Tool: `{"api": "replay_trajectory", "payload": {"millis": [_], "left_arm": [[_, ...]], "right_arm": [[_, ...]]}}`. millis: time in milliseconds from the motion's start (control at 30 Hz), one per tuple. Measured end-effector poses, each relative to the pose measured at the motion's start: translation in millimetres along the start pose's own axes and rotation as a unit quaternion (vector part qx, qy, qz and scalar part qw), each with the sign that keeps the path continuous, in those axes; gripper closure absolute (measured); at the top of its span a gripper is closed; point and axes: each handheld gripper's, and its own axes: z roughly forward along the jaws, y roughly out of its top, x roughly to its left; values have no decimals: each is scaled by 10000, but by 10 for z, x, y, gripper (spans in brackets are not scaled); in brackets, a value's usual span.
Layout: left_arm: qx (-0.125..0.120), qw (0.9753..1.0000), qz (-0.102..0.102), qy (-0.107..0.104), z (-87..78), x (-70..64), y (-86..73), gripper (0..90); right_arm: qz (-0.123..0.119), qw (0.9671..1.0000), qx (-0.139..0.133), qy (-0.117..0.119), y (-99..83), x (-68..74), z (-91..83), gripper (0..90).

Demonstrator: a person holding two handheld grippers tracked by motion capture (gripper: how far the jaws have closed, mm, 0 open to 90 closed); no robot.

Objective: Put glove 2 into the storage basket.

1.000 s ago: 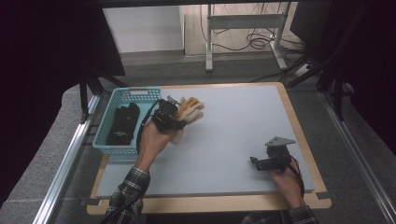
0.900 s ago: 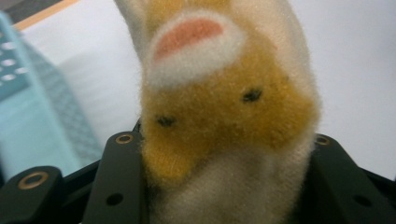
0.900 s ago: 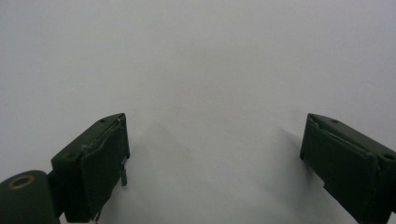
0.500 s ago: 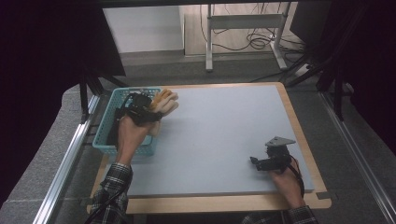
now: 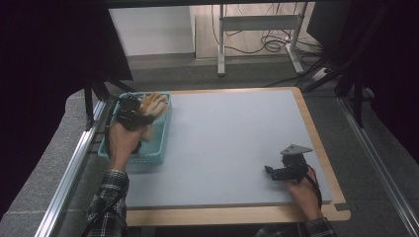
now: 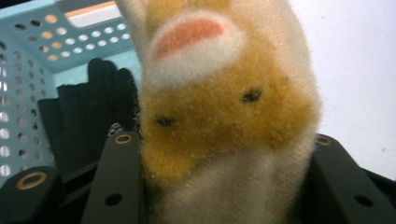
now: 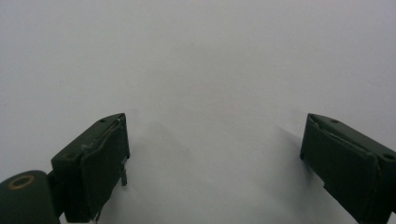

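Plush toy (image 6: 224, 116), tan and cream with a pink patch, is clamped between the jaws of the left gripper (image 5: 132, 111), which hold it by its pale lower body. It now hangs over the far end of the teal basket (image 5: 160, 148), whereas a second ago it was out over the grey counter (image 5: 237, 143) just beside the basket's right wall, so the carry has brought it across the rim. In the left gripper view a black glove-like cloth (image 6: 88, 121) lies inside the basket, just beside and below the toy. Judging from this, the carry is nearly finished: what remains is to lower the toy into the basket and let go, with the cloth likely to take it softly. The right gripper (image 5: 286, 170) rests on the counter well apart from the basket, unmoved, its jaws wide with nothing between them.
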Motion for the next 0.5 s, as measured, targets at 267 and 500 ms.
{"api": "replay_trajectory", "payload": {"millis": [267,500], "left_arm": [[16,9998,-158,102,49,150,-57,524],[97,9996,-232,149,167,189,-96,523]], "right_arm": [[1,10000,1,0,0,0,0,77],[2,10000,-1,0,0,0,0,77]]}}
